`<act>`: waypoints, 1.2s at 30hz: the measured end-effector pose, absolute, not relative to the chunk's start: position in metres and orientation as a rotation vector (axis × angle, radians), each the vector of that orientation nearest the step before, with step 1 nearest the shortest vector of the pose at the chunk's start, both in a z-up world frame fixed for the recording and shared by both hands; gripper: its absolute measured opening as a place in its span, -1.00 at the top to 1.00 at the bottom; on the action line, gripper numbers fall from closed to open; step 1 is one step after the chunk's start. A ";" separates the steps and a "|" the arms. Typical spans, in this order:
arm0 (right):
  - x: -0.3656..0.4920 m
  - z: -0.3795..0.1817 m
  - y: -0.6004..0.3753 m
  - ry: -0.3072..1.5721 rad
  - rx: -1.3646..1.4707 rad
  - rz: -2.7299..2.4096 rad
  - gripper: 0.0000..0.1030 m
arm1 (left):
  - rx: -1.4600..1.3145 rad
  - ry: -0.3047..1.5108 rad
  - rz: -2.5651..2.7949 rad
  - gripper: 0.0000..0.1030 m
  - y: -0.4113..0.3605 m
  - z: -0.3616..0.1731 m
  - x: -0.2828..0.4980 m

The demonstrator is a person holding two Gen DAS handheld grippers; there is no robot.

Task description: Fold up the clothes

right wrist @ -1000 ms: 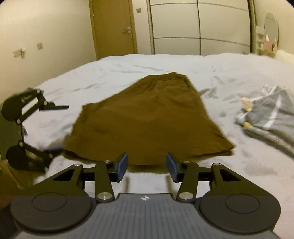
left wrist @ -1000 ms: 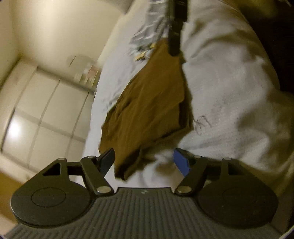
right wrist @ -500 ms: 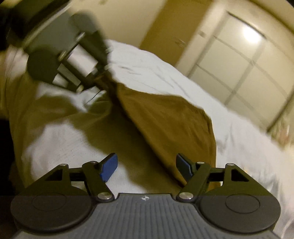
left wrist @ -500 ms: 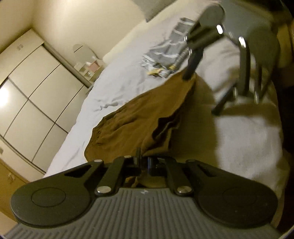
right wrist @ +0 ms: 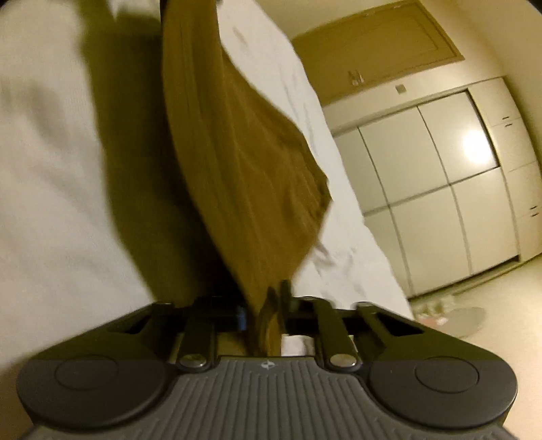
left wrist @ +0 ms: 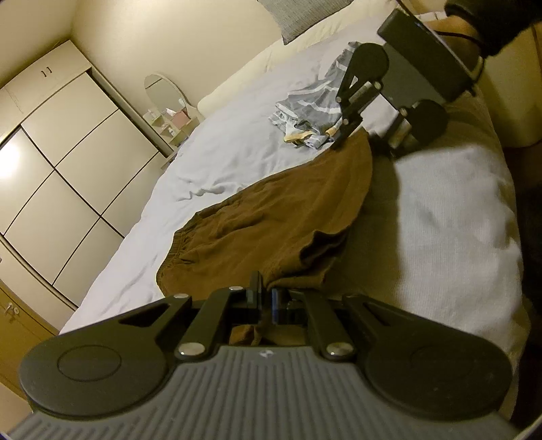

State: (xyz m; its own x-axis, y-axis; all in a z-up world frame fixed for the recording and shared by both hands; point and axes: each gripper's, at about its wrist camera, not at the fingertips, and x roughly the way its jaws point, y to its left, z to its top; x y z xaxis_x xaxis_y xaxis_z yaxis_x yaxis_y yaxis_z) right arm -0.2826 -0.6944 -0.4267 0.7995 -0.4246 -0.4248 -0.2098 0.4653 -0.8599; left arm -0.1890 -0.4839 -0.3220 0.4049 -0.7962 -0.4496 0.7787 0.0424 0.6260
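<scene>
Now the brown garment lies on the white bed, its long axis running from the lower centre of the left wrist view, where the left tool is clenched on one corner, up to the upper right, where the right tool meets the far corner. Seen from its own camera, the right tool grasps the cloth too, so both ends are held. No containers show; a grey striped garment lies just beyond on the bed.

We see a home bedroom: big bed with white sheet, pillow, panelled wardrobe, oval mirror on a dresser, wooden door.
</scene>
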 end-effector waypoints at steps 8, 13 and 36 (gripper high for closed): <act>-0.306 -0.390 -0.675 0.630 -1.051 -0.152 0.98 | 0.924 -0.039 -1.193 0.96 -0.466 -0.301 -0.194; -0.357 -0.357 -0.637 0.616 -1.027 -0.091 0.98 | 0.877 -0.053 -1.226 0.96 -0.415 -0.278 -0.219; -0.429 -0.271 -0.580 0.724 -0.924 0.105 0.97 | 0.630 0.207 -1.288 0.95 -0.356 -0.241 -0.240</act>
State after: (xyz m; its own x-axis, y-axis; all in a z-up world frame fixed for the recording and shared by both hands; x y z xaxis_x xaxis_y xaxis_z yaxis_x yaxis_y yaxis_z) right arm -0.4288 -0.5802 -0.2713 0.7618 -0.2153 -0.6109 -0.3800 0.6153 -0.6907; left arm -0.2403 -0.3561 -0.2409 0.2878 -0.8279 -0.4814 0.9371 0.1397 0.3200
